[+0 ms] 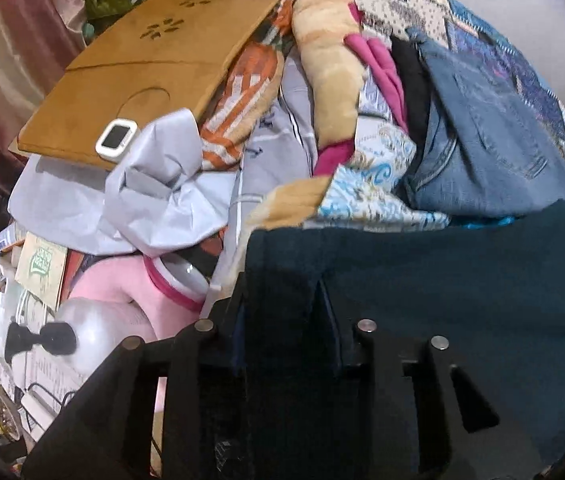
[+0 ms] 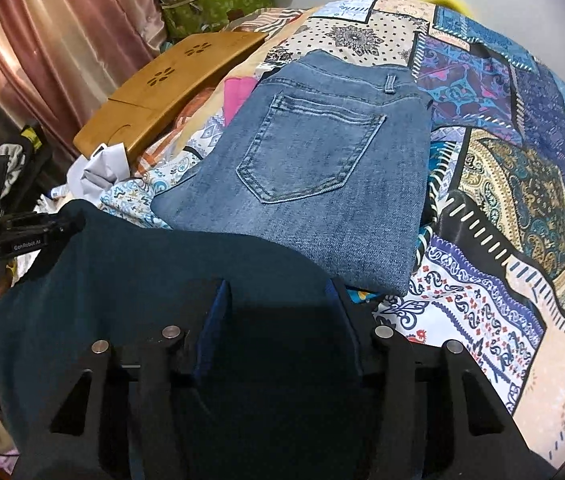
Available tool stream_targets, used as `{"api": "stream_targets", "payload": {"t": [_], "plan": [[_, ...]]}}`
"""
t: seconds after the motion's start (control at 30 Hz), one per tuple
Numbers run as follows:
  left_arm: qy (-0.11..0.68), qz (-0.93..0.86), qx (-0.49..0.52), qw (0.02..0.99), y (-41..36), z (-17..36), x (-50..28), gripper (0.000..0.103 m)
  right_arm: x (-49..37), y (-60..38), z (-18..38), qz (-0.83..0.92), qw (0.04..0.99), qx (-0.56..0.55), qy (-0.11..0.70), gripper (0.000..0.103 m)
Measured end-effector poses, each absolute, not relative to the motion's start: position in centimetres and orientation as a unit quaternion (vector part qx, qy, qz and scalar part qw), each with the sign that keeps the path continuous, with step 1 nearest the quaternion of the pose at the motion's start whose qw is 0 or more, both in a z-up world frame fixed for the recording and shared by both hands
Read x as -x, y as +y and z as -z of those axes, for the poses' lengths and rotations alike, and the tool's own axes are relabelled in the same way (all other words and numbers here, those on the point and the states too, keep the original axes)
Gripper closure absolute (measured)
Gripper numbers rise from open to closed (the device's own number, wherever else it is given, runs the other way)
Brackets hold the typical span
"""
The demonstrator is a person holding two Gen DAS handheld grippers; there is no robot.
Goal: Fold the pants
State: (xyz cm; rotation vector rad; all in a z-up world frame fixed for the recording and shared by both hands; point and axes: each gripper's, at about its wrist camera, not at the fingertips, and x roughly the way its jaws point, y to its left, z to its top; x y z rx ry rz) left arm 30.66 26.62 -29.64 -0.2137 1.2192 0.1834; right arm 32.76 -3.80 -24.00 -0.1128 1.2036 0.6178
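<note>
Nearest: dark teal pants [image 2: 130, 280] draped over both tongs, hanging as a lifted span between them. Left tongs [image 1: 286, 320] clenched on a bunched fold of the pants; right tongs [image 2: 278, 320] spread wide with cloth lying over and between the fingers, grip there not determinable. Left tongs also visible at the left edge of the right wrist view [image 2: 22, 236], pinching the pants' far corner, level with the right side, a hand just below. Judged step: mid-fold, edge raised and stretched, not yet laid down. Next move calls for carrying both corners forward together, keeping the span taut, then lowering onto the bed. Beyond: folded blue jeans [image 2: 322, 176] flat on the patchwork bedspread [image 2: 522, 184], pocket up, just past the teal edge. Farther left: wooden lap tray [image 1: 142, 76] among loose clothing.
</note>
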Motion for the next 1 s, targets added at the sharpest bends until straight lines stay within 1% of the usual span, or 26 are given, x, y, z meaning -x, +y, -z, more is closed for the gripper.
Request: {"api": "stream_targets", "payload": {"t": [0.07, 0.13, 0.17, 0.2, 0.23, 0.27, 0.3, 0.4, 0.47, 0.6, 0.77, 0.87, 1.0], "plan": [[0.573, -0.090, 0.103, 0.808, 26.5, 29.1, -30.3, 0.063, -32.4, -4.1, 23.4, -0.282, 0.781, 0.050, 0.555, 0.057], [0.565, -0.099, 0.103, 0.812, 26.3, 28.0, -29.6, 0.057, -31.6, -4.6, 22.4, -0.285, 0.785, 0.048, 0.548, 0.057], [0.559, -0.101, 0.103, 0.817, 26.2, 27.2, -28.9, 0.051, -31.1, -4.8, 21.9, -0.286, 0.787, 0.049, 0.544, 0.057], [0.553, -0.102, 0.104, 0.820, 26.2, 26.6, -28.4, 0.041, -30.6, -5.1, 21.4, -0.286, 0.790, 0.051, 0.540, 0.056], [0.547, -0.101, 0.107, 0.824, 26.1, 25.9, -27.7, 0.036, -30.1, -5.4, 21.0, -0.288, 0.792, 0.052, 0.536, 0.055], [0.544, -0.101, 0.111, 0.826, 26.1, 25.3, -27.2, 0.027, -29.5, -5.7, 20.5, -0.290, 0.794, 0.052, 0.531, 0.055], [0.539, -0.101, 0.116, 0.828, 26.0, 24.7, -26.6, 0.023, -28.8, -6.0, 20.0, -0.292, 0.796, 0.052, 0.527, 0.053], [0.530, -0.096, 0.136, 0.832, 25.5, 23.0, -24.6, 0.020, -26.8, -6.7, 19.0, -0.298, 0.800, 0.059, 0.517, 0.048], [0.524, -0.093, 0.147, 0.834, 24.8, 22.3, -23.5, 0.019, -25.3, -6.9, 18.5, -0.305, 0.801, 0.066, 0.511, 0.047], [0.516, -0.083, 0.176, 0.834, 23.5, 21.4, -21.3, 0.017, -22.3, -7.5, 18.0, -0.312, 0.805, 0.073, 0.500, 0.041], [0.523, -0.074, 0.216, 0.821, 21.6, 21.6, -19.4, 0.016, -19.1, -8.3, 18.5, -0.311, 0.806, 0.089, 0.496, 0.040], [0.536, -0.061, 0.228, 0.811, 19.7, 22.0, -18.6, 0.013, -17.8, -8.8, 19.2, -0.313, 0.805, 0.096, 0.495, 0.040], [0.545, -0.043, 0.270, 0.793, 18.5, 22.9, -18.3, 0.012, -17.3, -9.9, 19.8, -0.310, 0.809, 0.061, 0.496, 0.038]]}}
